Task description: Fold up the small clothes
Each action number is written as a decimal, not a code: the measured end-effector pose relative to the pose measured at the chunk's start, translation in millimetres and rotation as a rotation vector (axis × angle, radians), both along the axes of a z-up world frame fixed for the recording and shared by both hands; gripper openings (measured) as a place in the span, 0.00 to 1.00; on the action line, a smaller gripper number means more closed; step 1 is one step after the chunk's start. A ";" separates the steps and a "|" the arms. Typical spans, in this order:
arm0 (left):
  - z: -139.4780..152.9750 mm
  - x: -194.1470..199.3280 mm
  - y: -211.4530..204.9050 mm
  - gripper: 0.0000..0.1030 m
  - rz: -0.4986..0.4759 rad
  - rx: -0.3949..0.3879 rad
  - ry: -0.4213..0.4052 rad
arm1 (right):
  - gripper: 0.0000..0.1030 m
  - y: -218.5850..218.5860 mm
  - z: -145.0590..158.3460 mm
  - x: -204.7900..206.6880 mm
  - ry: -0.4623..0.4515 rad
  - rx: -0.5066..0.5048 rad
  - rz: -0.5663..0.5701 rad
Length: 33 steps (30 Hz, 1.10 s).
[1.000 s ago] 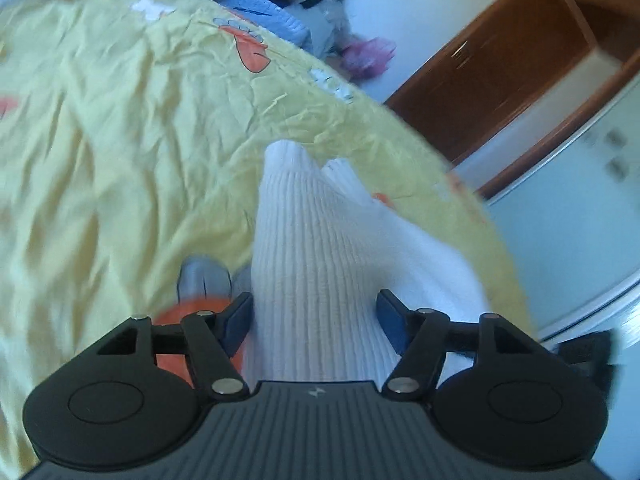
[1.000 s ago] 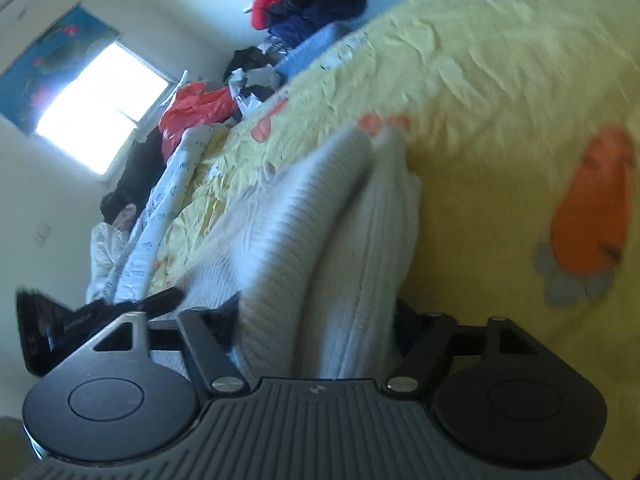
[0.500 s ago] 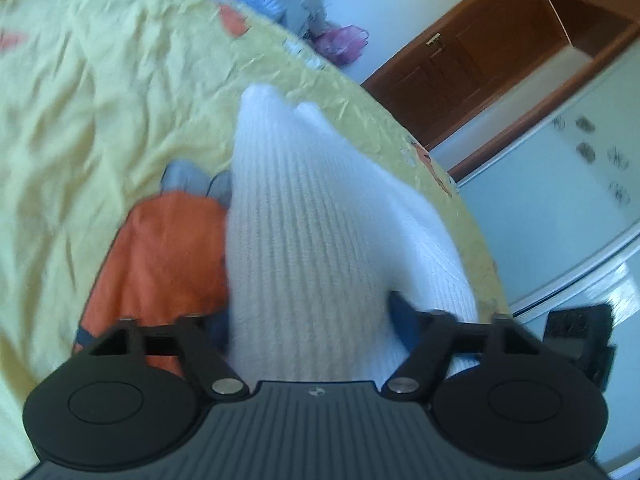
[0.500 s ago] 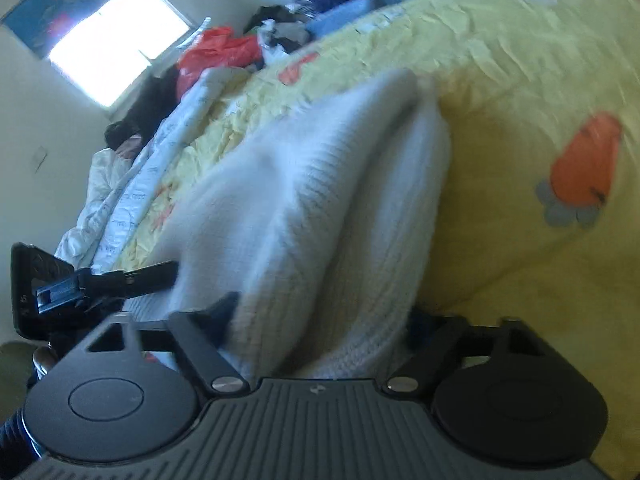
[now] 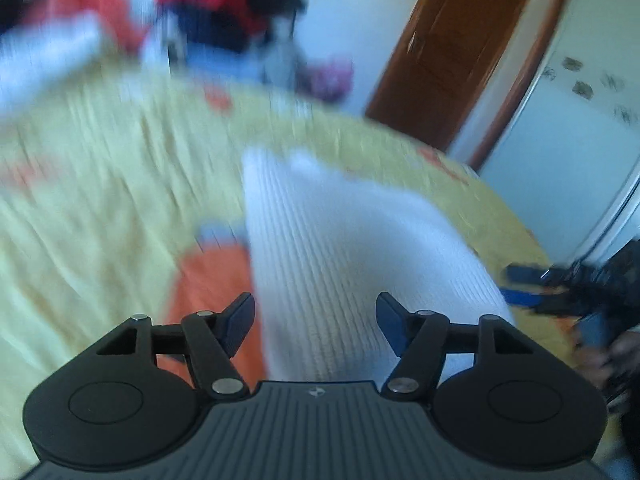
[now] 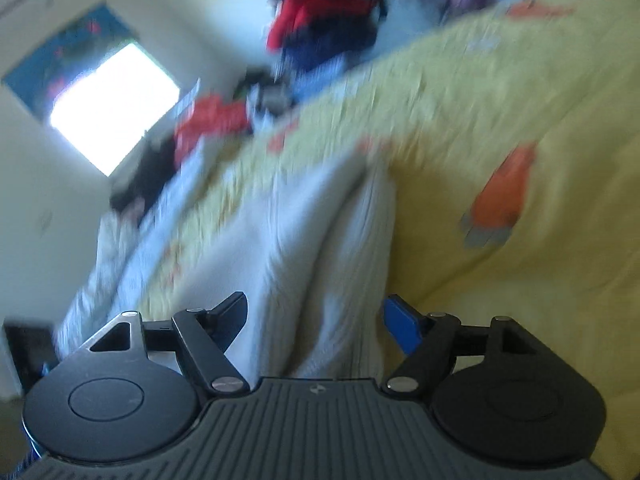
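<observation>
Both views are being smeared by motion blur; only each gripper's black body is being kept sharp. Daylight is being let in through a window (image 6: 114, 108) up and left of the right jaws, blown out to white. The yellow bedspread (image 5: 100, 184) and white knit (image 5: 340, 248) ahead of the jaws are being evenly lit. Straight lines, like the brown door (image 5: 460, 52), are being bent at the edges.

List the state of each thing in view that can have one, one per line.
left gripper: open, jaws either side of the garment.
right gripper: open, jaws either side of the garment.
white knit garment: folded, lying on the bedspread.
yellow bedspread: spread out, wrinkled.
wooden door: closed.
</observation>
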<state>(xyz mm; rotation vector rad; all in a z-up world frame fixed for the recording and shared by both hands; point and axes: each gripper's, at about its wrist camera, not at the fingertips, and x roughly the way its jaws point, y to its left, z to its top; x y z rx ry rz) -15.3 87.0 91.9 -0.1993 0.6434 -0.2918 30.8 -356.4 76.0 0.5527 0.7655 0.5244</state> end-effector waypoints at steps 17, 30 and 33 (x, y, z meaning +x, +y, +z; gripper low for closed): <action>-52.6 -12.8 -116.1 0.85 -0.221 0.485 -0.197 | 0.77 112.1 -15.2 32.4 -0.222 -0.430 0.133; -49.3 -11.7 -118.5 0.85 -0.216 0.470 -0.180 | 0.84 140.9 42.4 86.7 -0.216 -0.406 0.133; -48.7 -13.3 -118.7 0.85 -0.215 0.467 -0.180 | 0.84 163.0 19.1 105.3 -0.193 -0.530 0.145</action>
